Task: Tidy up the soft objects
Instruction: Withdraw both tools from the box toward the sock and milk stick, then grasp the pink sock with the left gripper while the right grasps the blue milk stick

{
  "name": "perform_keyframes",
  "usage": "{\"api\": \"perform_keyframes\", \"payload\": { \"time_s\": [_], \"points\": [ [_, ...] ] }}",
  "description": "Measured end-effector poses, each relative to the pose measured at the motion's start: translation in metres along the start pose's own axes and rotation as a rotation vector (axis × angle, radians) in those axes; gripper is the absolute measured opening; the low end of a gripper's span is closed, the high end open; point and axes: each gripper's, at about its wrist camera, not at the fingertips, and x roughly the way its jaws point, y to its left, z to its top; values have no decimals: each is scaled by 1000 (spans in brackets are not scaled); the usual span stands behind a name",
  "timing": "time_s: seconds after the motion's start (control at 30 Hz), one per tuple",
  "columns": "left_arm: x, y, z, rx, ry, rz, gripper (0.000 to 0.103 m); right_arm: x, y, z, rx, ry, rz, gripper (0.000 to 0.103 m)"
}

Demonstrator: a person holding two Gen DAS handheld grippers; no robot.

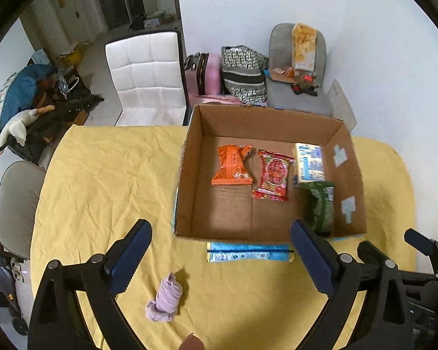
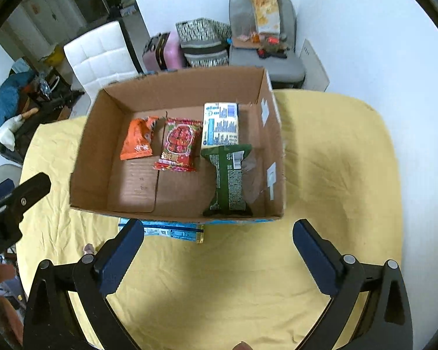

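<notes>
An open cardboard box [image 1: 219, 116] [image 2: 90, 157] stands on the yellow tablecloth. Inside lie an orange packet [image 1: 232, 165] [image 2: 137, 140], a red packet [image 1: 273, 174] [image 2: 178, 145], a pale blue-printed packet [image 1: 309, 164] [image 2: 220, 124] and a green packet [image 1: 319, 205] [image 2: 228, 180]. A blue packet [image 1: 249, 252] [image 2: 172, 231] lies on the cloth against the box's near wall. A rolled lilac sock [image 1: 166, 299] lies near my left gripper's left finger. My left gripper [image 1: 219, 258] is open and empty. My right gripper [image 2: 219, 256] is open and empty, before the box.
The yellow tablecloth [image 1: 108, 175] [image 2: 335, 160] covers the table. A white chair [image 1: 147, 78], a grey chair with clutter [image 1: 299, 67], bags [image 1: 242, 73] and a beige chair [image 1: 14, 204] stand around it. The right gripper shows at the left view's right edge [image 1: 423, 262].
</notes>
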Motion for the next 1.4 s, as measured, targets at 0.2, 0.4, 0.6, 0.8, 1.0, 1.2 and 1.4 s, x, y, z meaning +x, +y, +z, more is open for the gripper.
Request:
{"api": "perform_keyframes", "payload": {
  "time_s": [0.2, 0.4, 0.6, 0.8, 1.0, 1.2, 1.4],
  "points": [
    [-32, 1, -13, 10, -34, -10, 97, -37, 0, -20, 2, -65, 0, 103],
    [-44, 18, -23, -33, -51, -2, 98, -55, 1, -33, 17, -79, 41, 103],
    [-6, 58, -53, -123, 53, 83, 98, -22, 25, -41, -74, -6, 160, 103],
    [59, 100, -100, -226, 208, 155, 98, 65, 83, -62, -314, 117, 150, 103],
    [117, 129, -142, -327, 339, 173, 98, 130, 97, -70, -399, 176, 67, 103],
    [158, 137, -164, -353, 431, 168, 98, 169, 68, -71, -193, 188, 56, 103],
    [173, 131, -166, -348, 437, 139, 100, 197, 55, -67, -71, 175, 158, 102]
  ]
}}
